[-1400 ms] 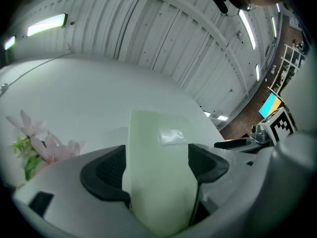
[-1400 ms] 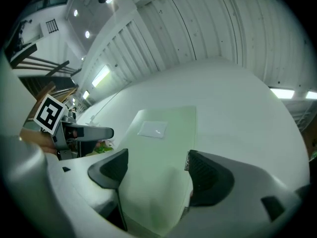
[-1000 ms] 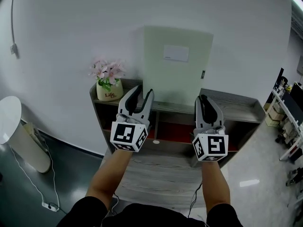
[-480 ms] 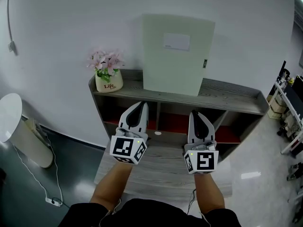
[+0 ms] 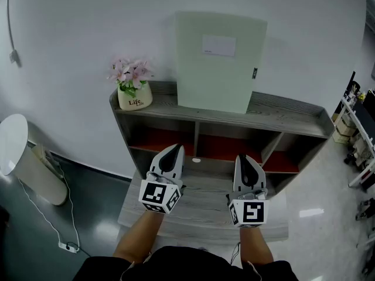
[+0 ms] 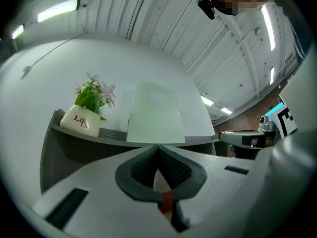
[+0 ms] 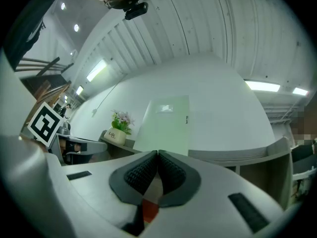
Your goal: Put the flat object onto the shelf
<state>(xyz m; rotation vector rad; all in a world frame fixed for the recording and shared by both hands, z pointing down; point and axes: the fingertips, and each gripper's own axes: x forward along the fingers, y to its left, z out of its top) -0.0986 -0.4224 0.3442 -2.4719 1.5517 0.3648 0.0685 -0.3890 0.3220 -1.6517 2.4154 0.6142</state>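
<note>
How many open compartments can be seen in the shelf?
3, in one row under the top board: left compartment, below the flower pot; middle compartment, below the flat panel; right compartment. A lower row may be hidden by the table.

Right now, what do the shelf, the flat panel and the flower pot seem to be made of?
The shelf: probably wood or wood-look laminate, matte grey; streaky grain lines show on its top.
The panel: pale green, smooth and even, perhaps plastic or stiff board; the look leaves it open.
The pot: likely glazed ceramic, cream, with a slight shine.
</note>
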